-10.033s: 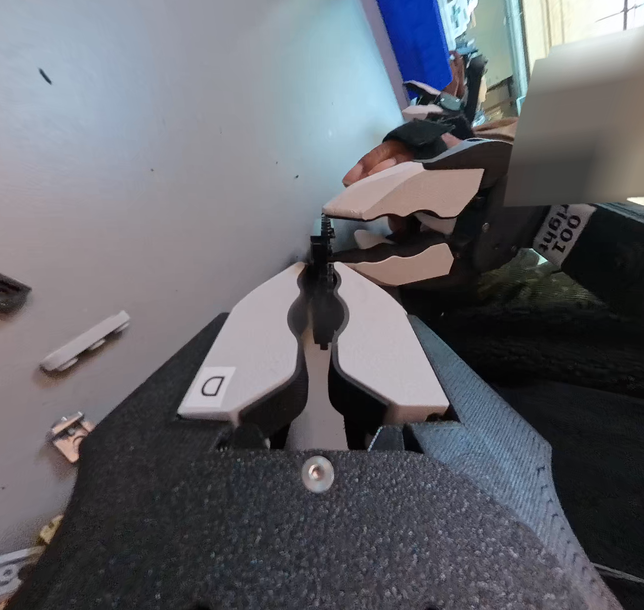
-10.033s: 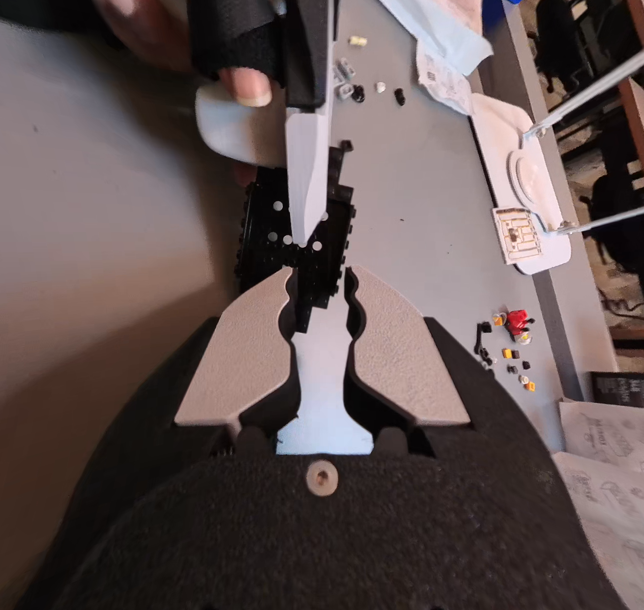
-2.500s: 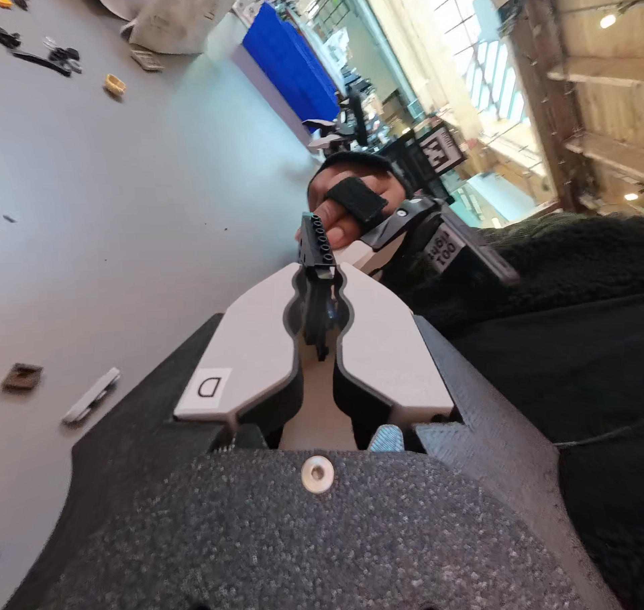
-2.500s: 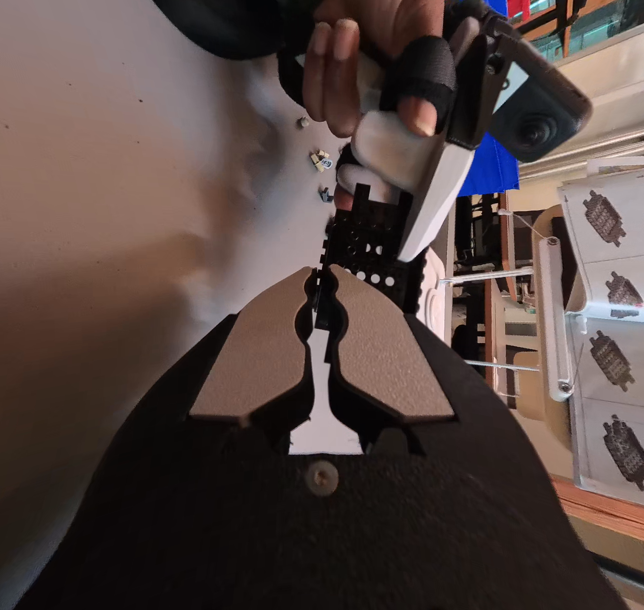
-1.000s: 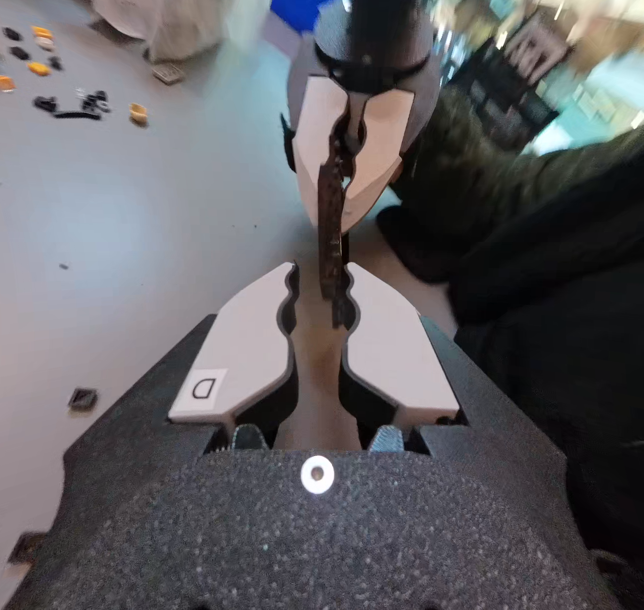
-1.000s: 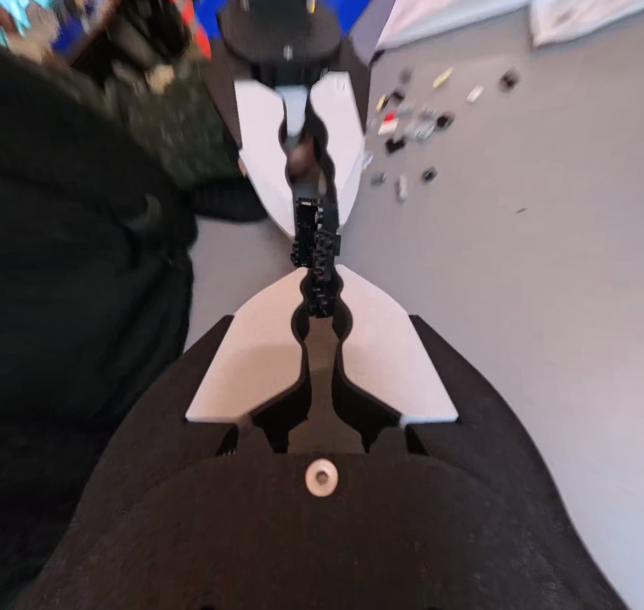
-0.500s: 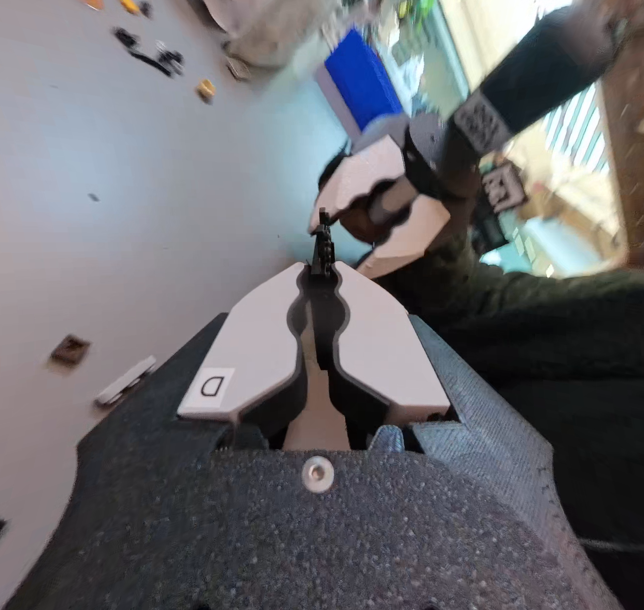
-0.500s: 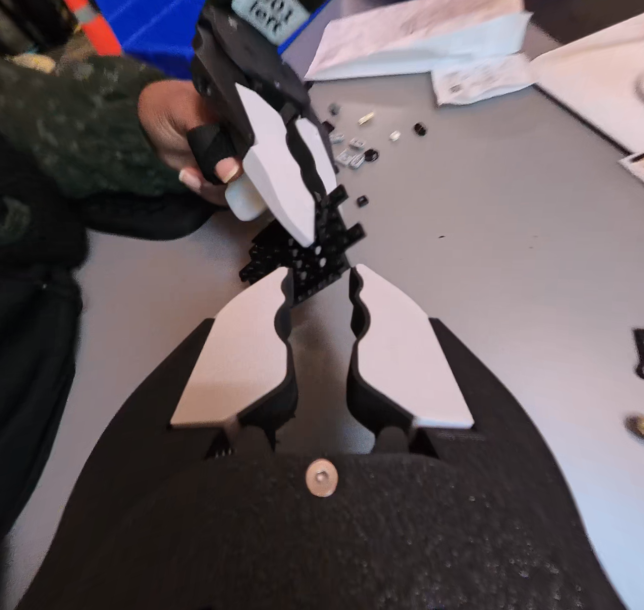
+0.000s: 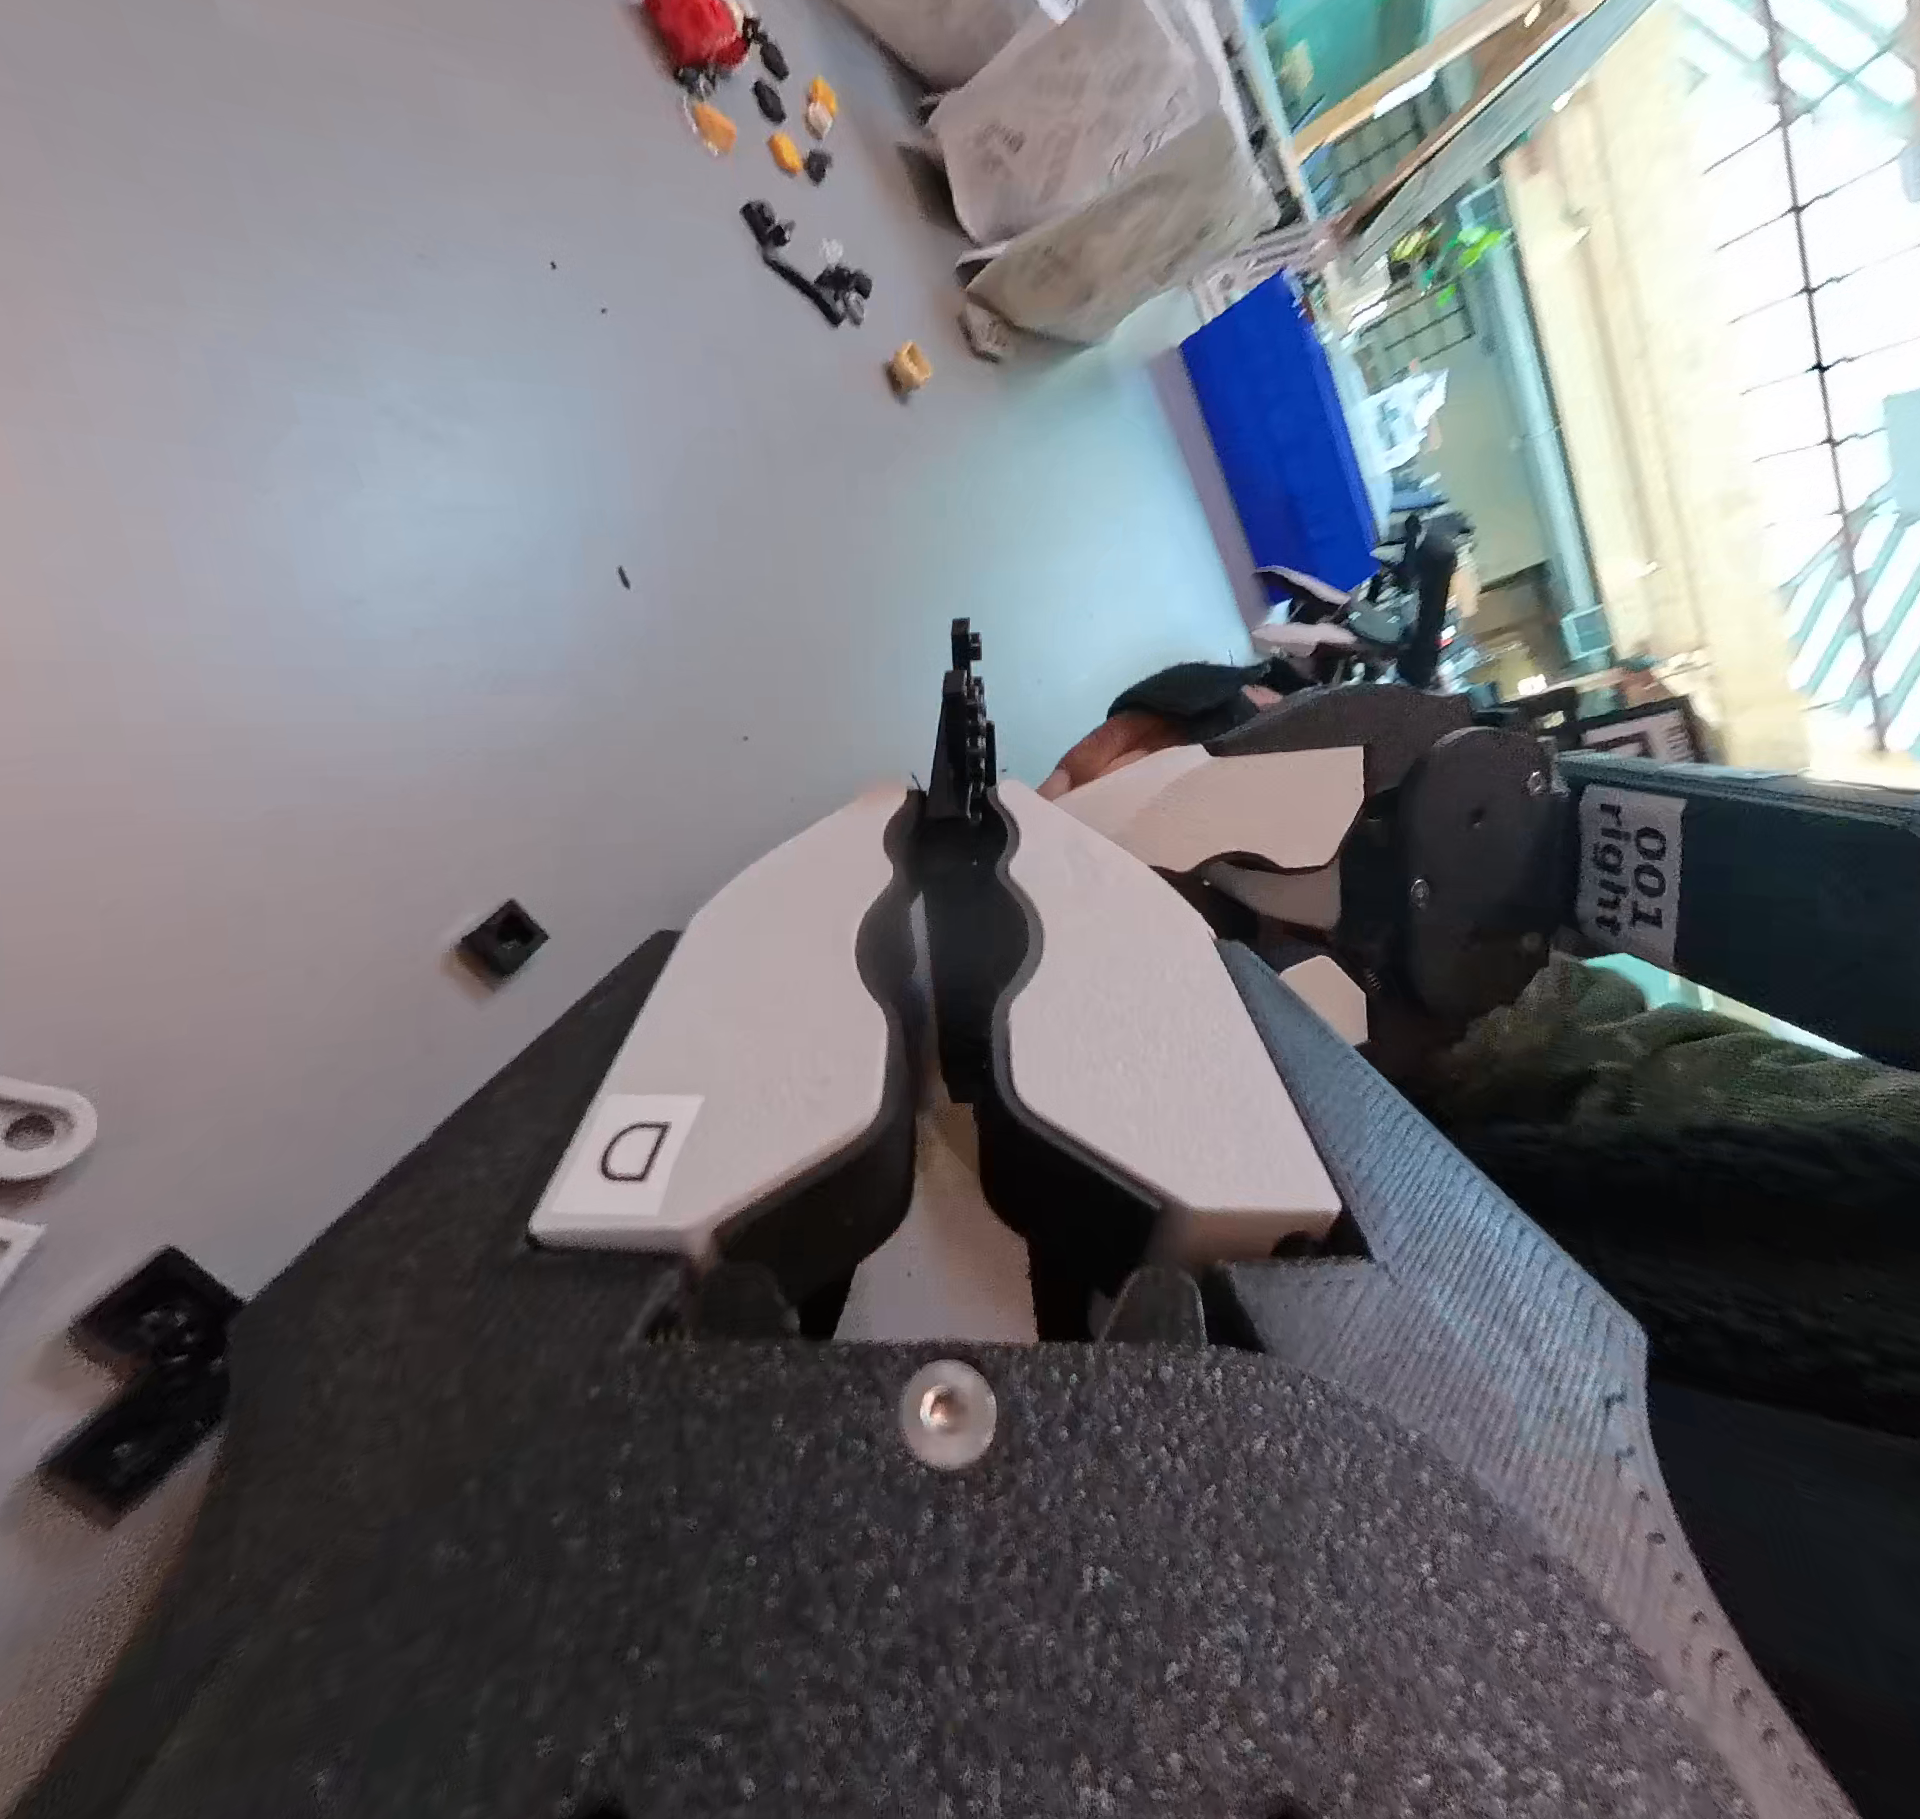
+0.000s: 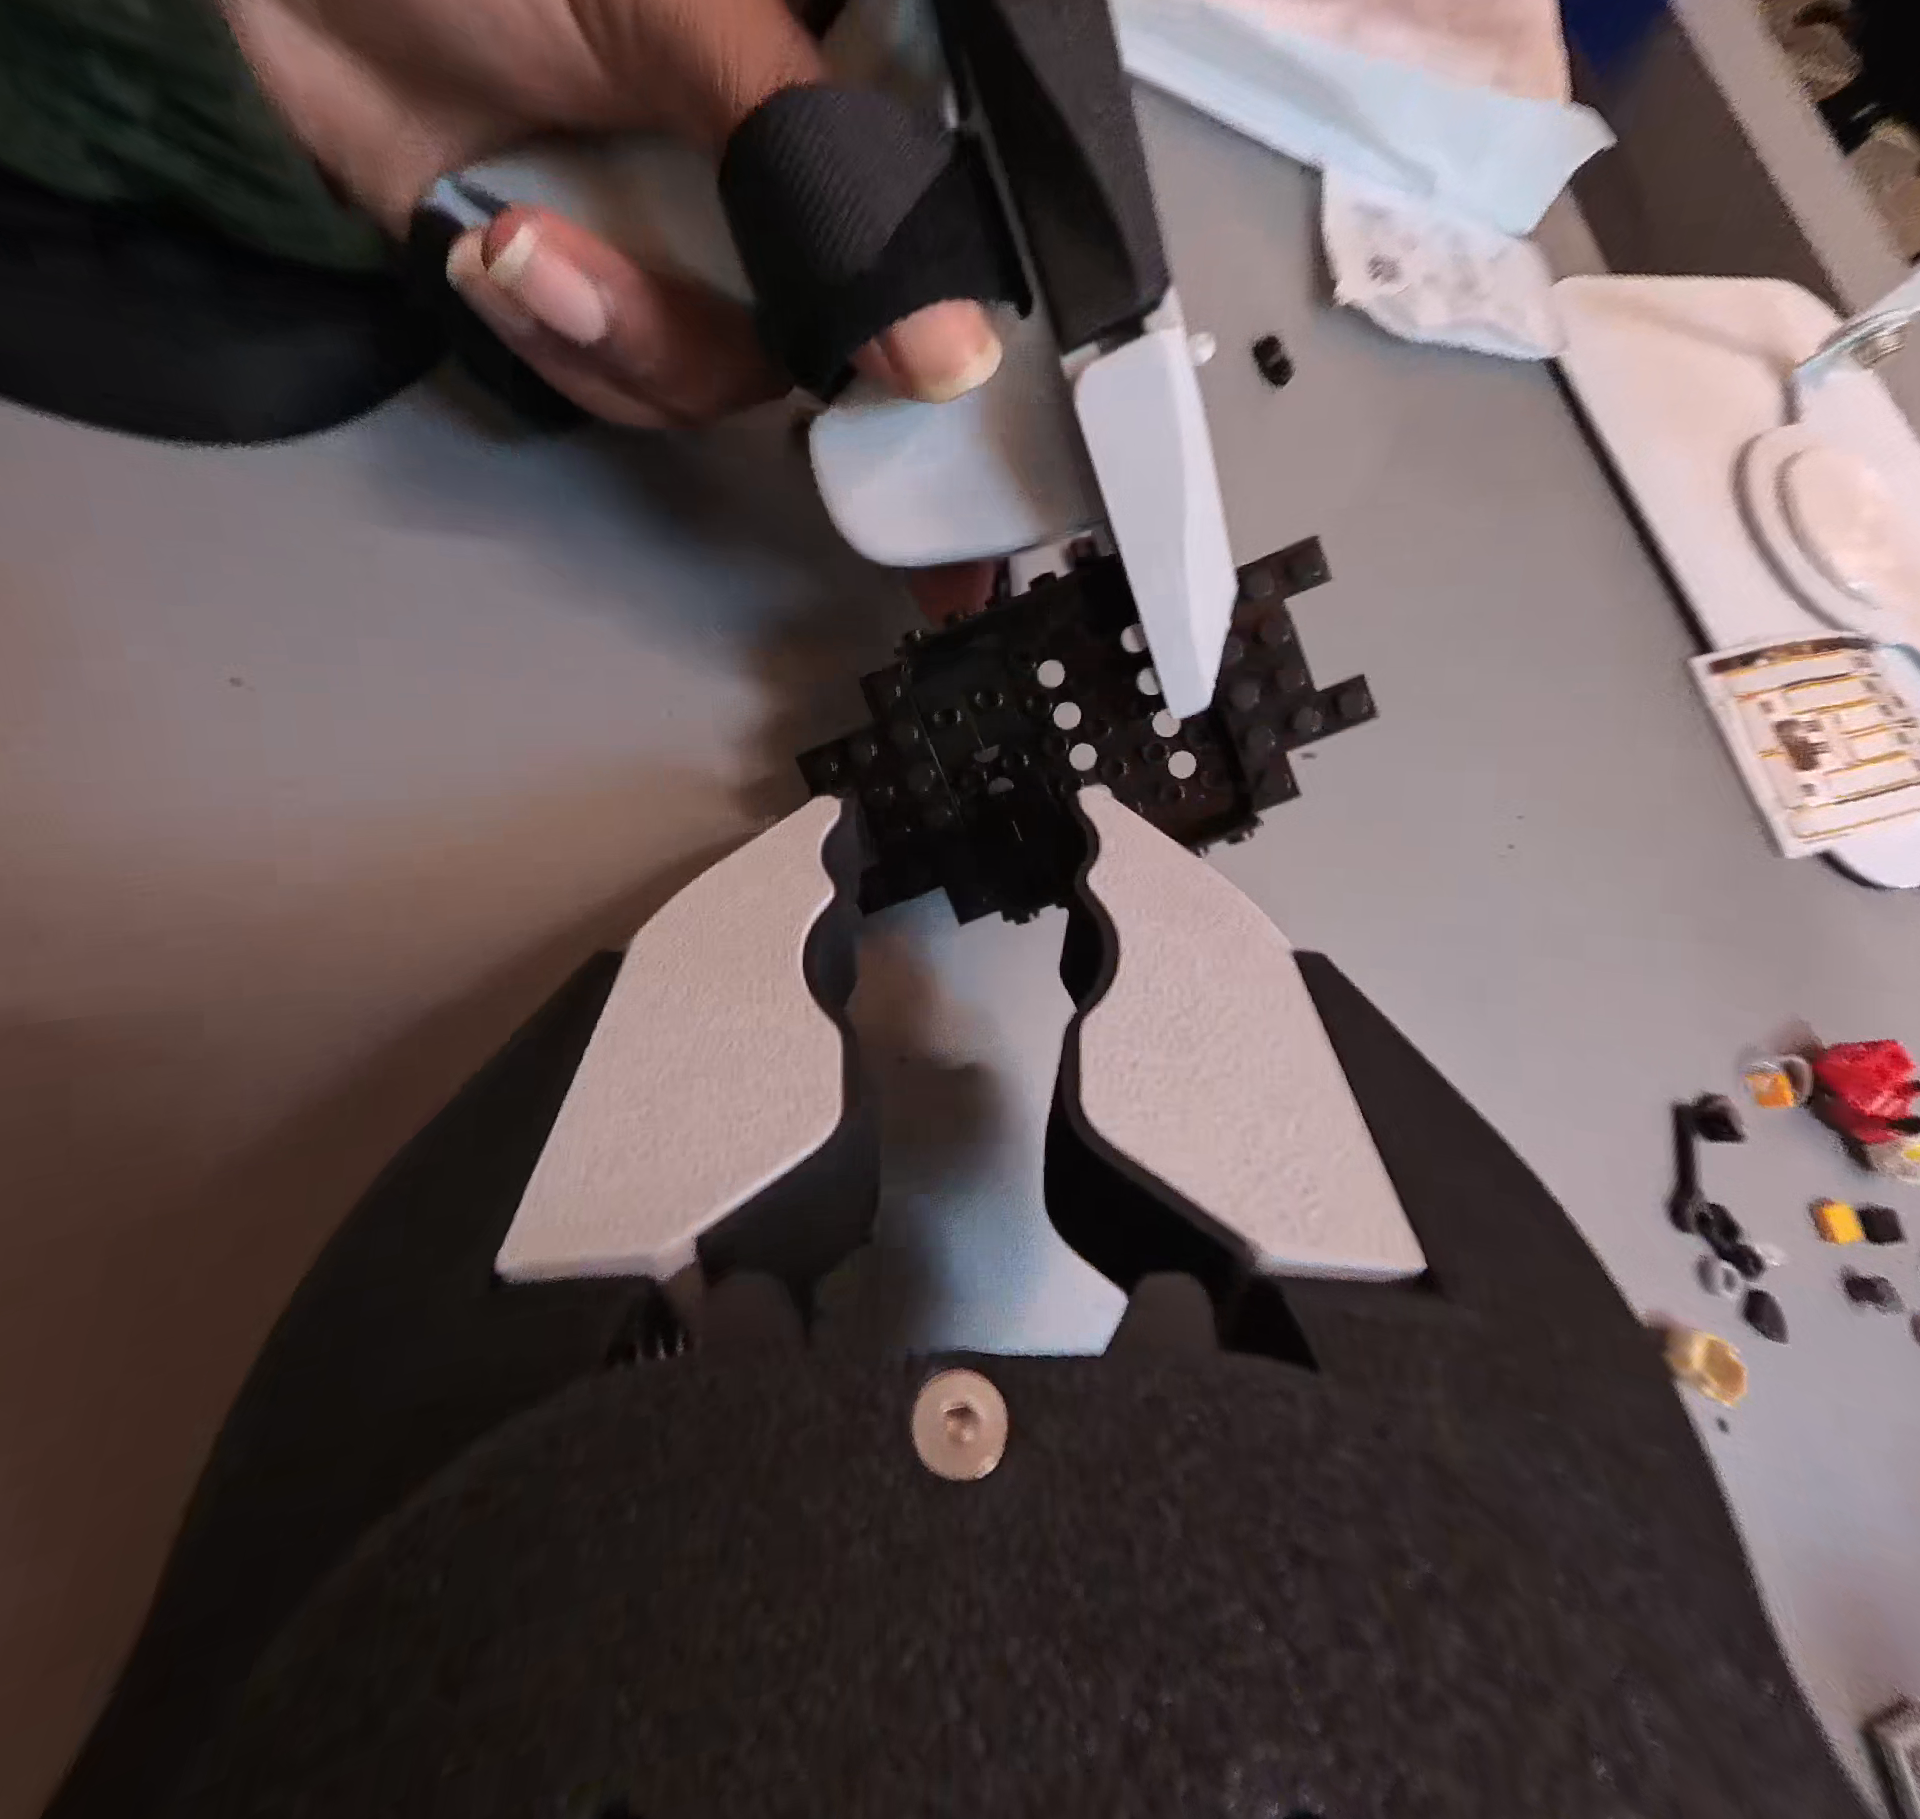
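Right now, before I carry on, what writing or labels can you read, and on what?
I won't quote any writing. These things bear it:
White sticker on a finger of the left gripper: large and clear.
Grey label on the right gripper handle: clear.
Printed card on the white tray: too small.
Paper bags: blurred.

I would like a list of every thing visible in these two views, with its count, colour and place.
Brick assembly: one, black, flat with studs and holes, held above the table.
Table: one, grey.
Small loose pieces: many, black, orange and tan, on the table's right part.
Red piece: one, beside those.
Paper sheets: several, white, far edge.
White tray: one, right side.
Blue block: one, table's end.
Left gripper: white fingers shut on the assembly's edge.
Right gripper: white fingers apart, either side of the assembly's near end; contact unclear.
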The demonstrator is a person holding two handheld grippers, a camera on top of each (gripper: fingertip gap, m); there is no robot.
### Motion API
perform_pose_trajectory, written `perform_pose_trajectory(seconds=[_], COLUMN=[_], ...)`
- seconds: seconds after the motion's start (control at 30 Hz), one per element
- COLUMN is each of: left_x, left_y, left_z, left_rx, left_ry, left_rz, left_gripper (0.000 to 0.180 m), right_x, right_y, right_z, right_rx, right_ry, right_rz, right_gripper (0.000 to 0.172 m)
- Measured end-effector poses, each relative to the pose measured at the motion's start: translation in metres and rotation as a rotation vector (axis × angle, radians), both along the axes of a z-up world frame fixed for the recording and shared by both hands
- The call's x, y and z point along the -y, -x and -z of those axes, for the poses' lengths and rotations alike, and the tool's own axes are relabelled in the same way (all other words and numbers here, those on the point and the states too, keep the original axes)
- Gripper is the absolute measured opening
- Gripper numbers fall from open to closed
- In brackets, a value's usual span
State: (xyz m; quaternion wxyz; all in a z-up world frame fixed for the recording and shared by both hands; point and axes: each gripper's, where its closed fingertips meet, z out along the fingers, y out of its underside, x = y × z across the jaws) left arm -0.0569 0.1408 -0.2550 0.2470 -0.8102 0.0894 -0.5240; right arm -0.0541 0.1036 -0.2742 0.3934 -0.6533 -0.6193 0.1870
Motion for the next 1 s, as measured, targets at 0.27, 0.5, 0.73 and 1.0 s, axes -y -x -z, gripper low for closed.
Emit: perform_pose_trajectory(seconds=[0.27,0.5,0.73,1.0], left_x=[0.005,0.009,0.010,0.012], left_y=[0.000,0.002,0.001,-0.001], left_z=[0.017,0.025,0.026,0.026], left_rx=[-0.156,-0.255,-0.267,-0.267], left_ry=[0.031,0.027,0.020,0.007], left_rz=[0.089,0.188,0.201,0.217], left_gripper=[0.009,0.010,0.010,0.011], right_x=[0.003,0.004,0.005,0.015], right_y=[-0.001,-0.004,-0.005,-0.007], right_z=[0.014,0.013,0.011,-0.015], right_rx=[0.064,0.101,0.044,-0.108], right_ry=[0.011,0.074,0.103,0.133], right_rz=[-0.163,-0.253,-0.256,-0.268], right_gripper=[0.034,0.032,0.030,0.000])
